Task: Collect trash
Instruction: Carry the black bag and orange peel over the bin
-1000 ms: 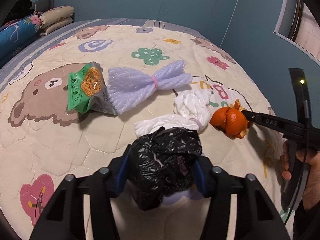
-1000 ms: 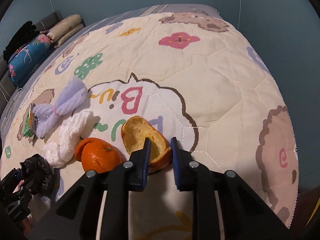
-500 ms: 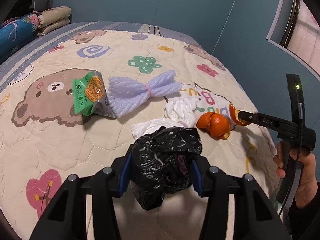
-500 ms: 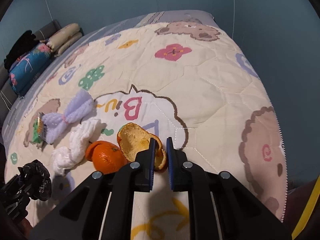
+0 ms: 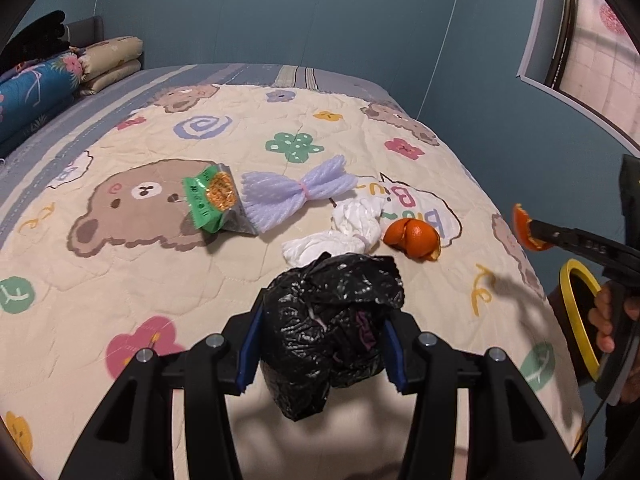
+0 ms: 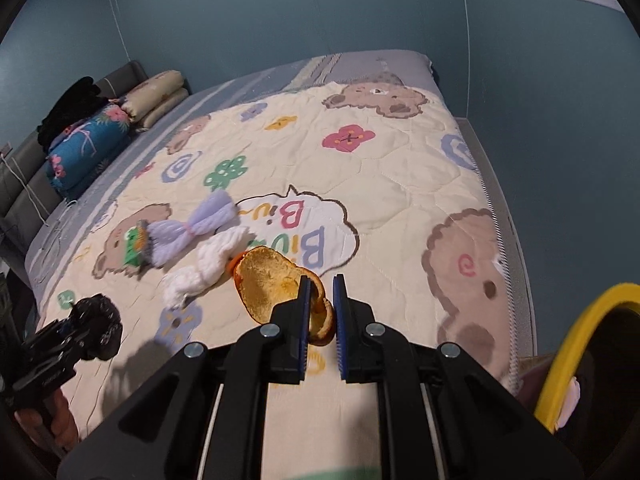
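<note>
My left gripper (image 5: pixel 320 344) is shut on a crumpled black plastic bag (image 5: pixel 332 332) and holds it above the bed. My right gripper (image 6: pixel 322 316) is shut on a piece of orange peel (image 6: pixel 272 288) and holds it off the quilt; the peel also shows in the left wrist view (image 5: pixel 524 228). More orange peel (image 5: pixel 414 236), a white tissue wad (image 5: pixel 348 228), a lilac foam net (image 5: pixel 292 192) and a green snack wrapper (image 5: pixel 210 200) lie on the quilt (image 5: pixel 160 280). A yellow-rimmed trash bin (image 6: pixel 580 344) stands beside the bed at the right.
Pillows and a blue bolster (image 5: pixel 36 88) lie at the bed's far left. Blue walls (image 5: pixel 320 20) surround the bed. The bed's right edge (image 6: pixel 516 272) drops off next to the bin.
My right gripper closed on the orange peel piece and lifted it up and to the right, toward the bin. My left gripper rose and pulled back with the black bag.
</note>
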A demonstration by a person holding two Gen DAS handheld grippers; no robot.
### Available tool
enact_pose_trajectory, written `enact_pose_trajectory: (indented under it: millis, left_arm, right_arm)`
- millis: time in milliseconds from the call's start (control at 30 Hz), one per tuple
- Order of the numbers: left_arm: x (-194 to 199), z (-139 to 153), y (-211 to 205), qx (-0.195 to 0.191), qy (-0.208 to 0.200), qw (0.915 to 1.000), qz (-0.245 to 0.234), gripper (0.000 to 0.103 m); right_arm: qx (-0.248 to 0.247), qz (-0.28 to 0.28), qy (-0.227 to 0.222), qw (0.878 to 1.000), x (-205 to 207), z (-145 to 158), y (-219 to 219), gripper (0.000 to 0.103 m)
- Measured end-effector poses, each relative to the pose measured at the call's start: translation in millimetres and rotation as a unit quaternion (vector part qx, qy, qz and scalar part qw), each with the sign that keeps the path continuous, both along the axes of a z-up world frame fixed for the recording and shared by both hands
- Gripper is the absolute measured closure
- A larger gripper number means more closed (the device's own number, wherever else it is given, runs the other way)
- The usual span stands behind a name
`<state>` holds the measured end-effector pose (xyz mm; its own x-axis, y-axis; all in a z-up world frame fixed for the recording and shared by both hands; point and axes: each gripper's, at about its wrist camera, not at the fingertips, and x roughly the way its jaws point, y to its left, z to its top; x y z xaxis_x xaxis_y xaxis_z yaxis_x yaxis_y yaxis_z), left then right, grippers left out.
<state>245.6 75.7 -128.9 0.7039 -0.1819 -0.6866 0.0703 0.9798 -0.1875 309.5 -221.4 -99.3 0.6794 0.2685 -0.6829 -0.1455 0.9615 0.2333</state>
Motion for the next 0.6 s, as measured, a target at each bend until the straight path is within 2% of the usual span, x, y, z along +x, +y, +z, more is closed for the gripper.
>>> enact_pose_trajectory:
  millis: [333, 433, 600]
  left_arm:
    - [-40.9, 10.3, -18.0, 0.02, -0.009, 0.9994, -0.027, 0.056]
    - [-51.6, 22.5, -35.6, 0.031, -0.024, 0.9984, -0.04, 0.056]
    - [-61.9, 47.2, -62.1, 0.024, -0.048, 0.9961, -0.07, 0.056]
  right_arm:
    - [0.013, 0.011, -0.002, 1.0, -74.0, 3.7, -16.5, 0.092]
    - [0.018, 0.008, -0.009, 1.0, -91.2, 8.3, -26.2, 0.092]
    - [0.027, -0.008, -0.031, 0.999, -116.7, 28.6, -50.7, 0.092]
